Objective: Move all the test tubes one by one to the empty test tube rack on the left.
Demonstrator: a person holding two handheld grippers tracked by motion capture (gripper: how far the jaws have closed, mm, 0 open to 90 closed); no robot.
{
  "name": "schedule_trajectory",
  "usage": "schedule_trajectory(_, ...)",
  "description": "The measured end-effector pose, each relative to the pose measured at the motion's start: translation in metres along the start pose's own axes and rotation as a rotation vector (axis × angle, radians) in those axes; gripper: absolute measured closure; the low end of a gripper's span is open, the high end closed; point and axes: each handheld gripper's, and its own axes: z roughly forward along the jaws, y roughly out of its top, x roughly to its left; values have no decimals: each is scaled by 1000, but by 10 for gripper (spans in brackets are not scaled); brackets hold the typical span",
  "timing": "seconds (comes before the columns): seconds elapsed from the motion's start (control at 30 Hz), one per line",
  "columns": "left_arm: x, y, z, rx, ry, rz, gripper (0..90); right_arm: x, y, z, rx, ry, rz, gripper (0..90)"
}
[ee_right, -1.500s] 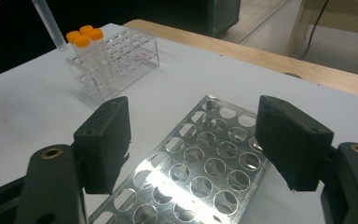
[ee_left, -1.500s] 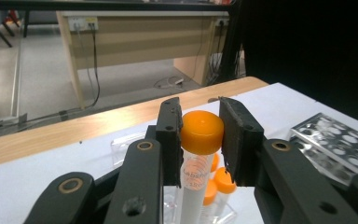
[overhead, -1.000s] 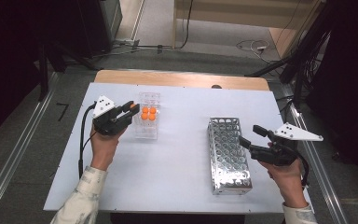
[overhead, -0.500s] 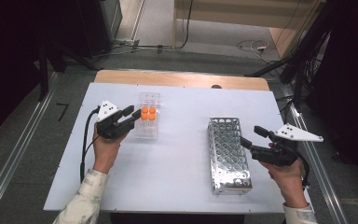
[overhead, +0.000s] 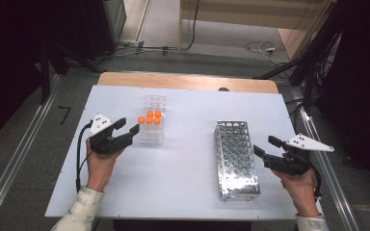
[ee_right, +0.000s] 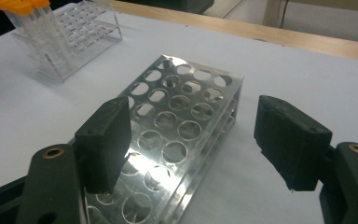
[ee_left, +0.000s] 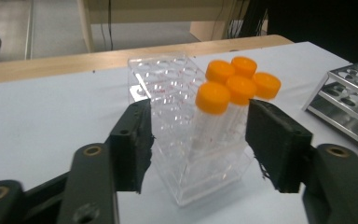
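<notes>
Orange-capped tubes (overhead: 150, 117) stand upright in the clear rack (overhead: 152, 126) at table centre-left, straight ahead of the left gripper (overhead: 127, 127), which is much nearer than the right gripper (overhead: 265, 146). Left jaws have just been opening, straddling the nearest tube (ee_left: 211, 122) without pressing. Right jaws gape empty beside the metal rack (overhead: 235, 159).

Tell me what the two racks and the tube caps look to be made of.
The rack holding the tubes looks like clear, glossy plastic: you see the table through its walls. The empty rack looks like polished metal, probably steel or aluminium: mirror-bright, with sharp reflections. The orange caps look like matte opaque plastic, evenly coloured.
</notes>
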Motion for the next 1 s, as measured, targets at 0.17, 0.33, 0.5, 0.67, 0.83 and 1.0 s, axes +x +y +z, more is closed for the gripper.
schedule_trajectory(0.17,-2,-12,-10,25,18,4,320,-4,-12,-2,10,-23,10,258)
schedule_trajectory(0.33,-2,-21,-20,27,43,-12,239,-8,-20,-4,21,-34,19,256)
schedule_trajectory(0.5,-4,-29,-32,23,64,-15,199,-12,-27,-9,25,-48,23,254)
schedule_trajectory(0.67,0,-39,-49,10,98,-19,198,-18,-35,-18,25,-80,29,254)
schedule_trajectory(0.83,6,-50,-67,15,125,-19,198,-32,-47,-27,36,-121,67,254)
schedule_trajectory(1.0,11,-62,-77,36,151,-12,198,-46,-62,-34,51,-170,106,254)
